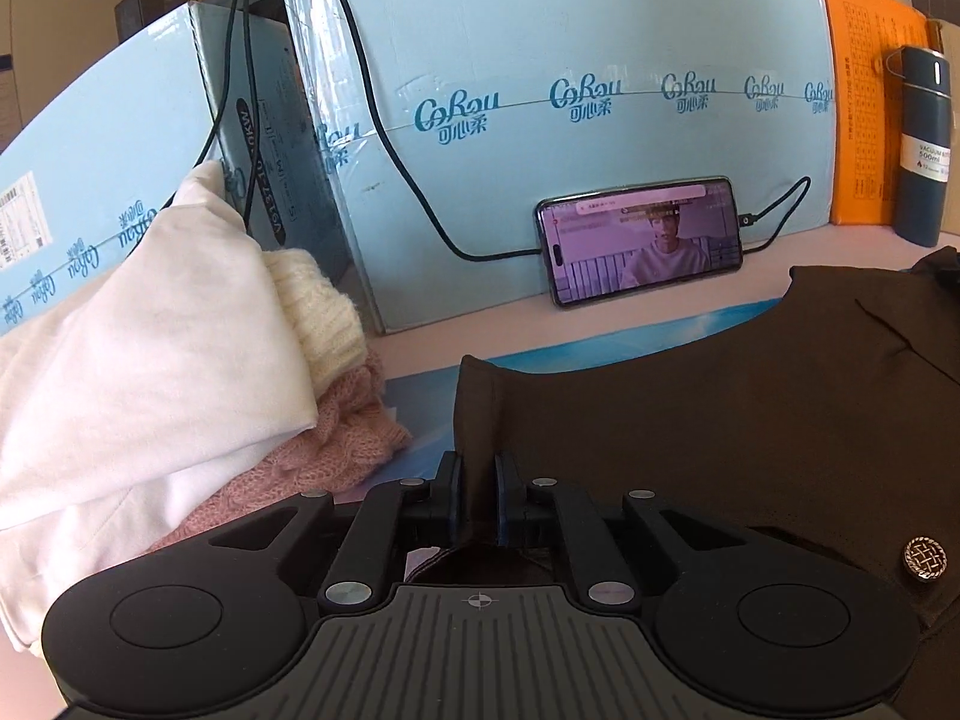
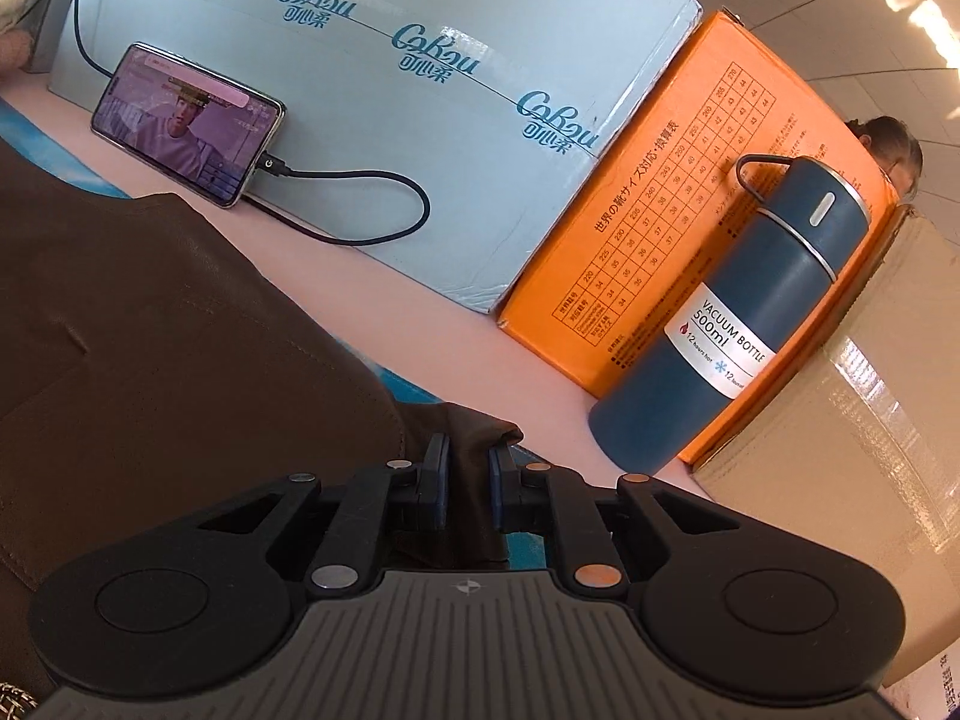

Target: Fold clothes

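Brown garment (image 1: 690, 420) being pinched at 2 edges, lying in front of the phone (image 1: 642, 240).
L gripper (image 1: 478, 489) & R gripper (image 2: 469, 480) both clamping its fabric (metal button (image 1: 925, 558) showing); white/pink clothes pile (image 1: 180, 372) sitting left of phone, vacuum bottle (image 2: 738, 312) standing right.

I see garment (image 1: 690, 420) spread on table (image 2: 480, 348), clothes pile (image 1: 180, 372) to its left. Phone (image 1: 642, 240) leans on cardboard box (image 1: 540, 30) behind. Vacuum bottle (image 2: 738, 312) right, against shoe box (image 2: 648, 210).
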